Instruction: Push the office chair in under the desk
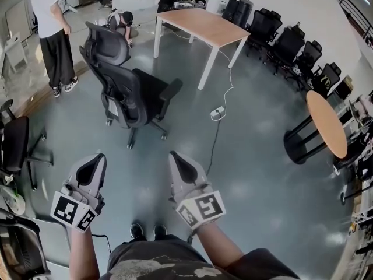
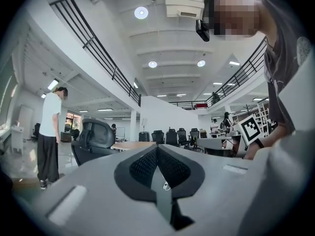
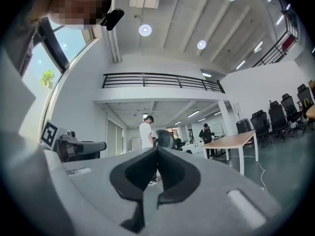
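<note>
A black office chair (image 1: pixel 125 89) stands on the grey floor, turned away from the wooden desk (image 1: pixel 201 25) with white legs behind it and to the right. Its headrest (image 2: pixel 96 134) shows in the left gripper view, and the chair (image 3: pixel 165 139) is small and distant in the right gripper view. My left gripper (image 1: pixel 100 156) and right gripper (image 1: pixel 173 156) are held side by side in front of my body, a good way short of the chair. Both are shut with nothing between the jaws.
A person (image 1: pixel 53 34) in a white shirt stands left of the chair; another crouches (image 1: pixel 122 21) behind it. A cable and power strip (image 1: pixel 217 113) lie on the floor by the desk. A round table (image 1: pixel 326 124) and rows of black chairs (image 1: pixel 291 45) stand at the right, more chairs (image 1: pixel 14 147) at the left.
</note>
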